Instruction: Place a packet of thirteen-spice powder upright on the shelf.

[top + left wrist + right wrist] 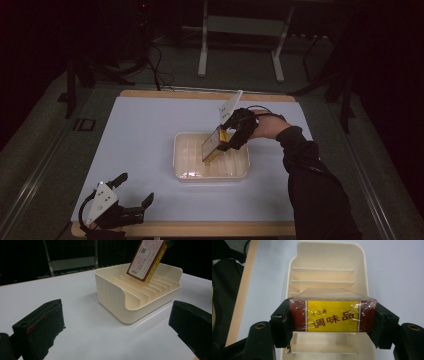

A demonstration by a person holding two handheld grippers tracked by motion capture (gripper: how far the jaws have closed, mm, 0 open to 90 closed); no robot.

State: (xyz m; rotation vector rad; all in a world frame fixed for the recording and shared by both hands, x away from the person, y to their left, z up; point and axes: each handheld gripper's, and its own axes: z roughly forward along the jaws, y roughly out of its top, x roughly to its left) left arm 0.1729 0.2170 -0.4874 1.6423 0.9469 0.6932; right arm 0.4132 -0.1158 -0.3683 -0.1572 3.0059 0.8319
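A cream slotted tray (pixel 185 165) (pixel 112 295) (pixel 322 255) stands at the middle of the white table mat. My right gripper (pixel 227 139) (pixel 332 317) hangs over the tray, shut on a red and yellow box (pixel 212 146) (pixel 146 260) (pixel 332 315) wrapped in clear film. The box tilts, its lower end down among the tray's ribs. My left gripper (pixel 134 190) (pixel 117 327) rests open at the table's front left corner, nothing between its jaws, pointing toward the tray.
The white mat (pixel 145 130) lies on a wooden table top (pixel 200 229). A metal stand (pixel 240 25) and cables are on the dark floor beyond the far edge. The person's dark sleeve (pixel 310 185) reaches in from the lower right.
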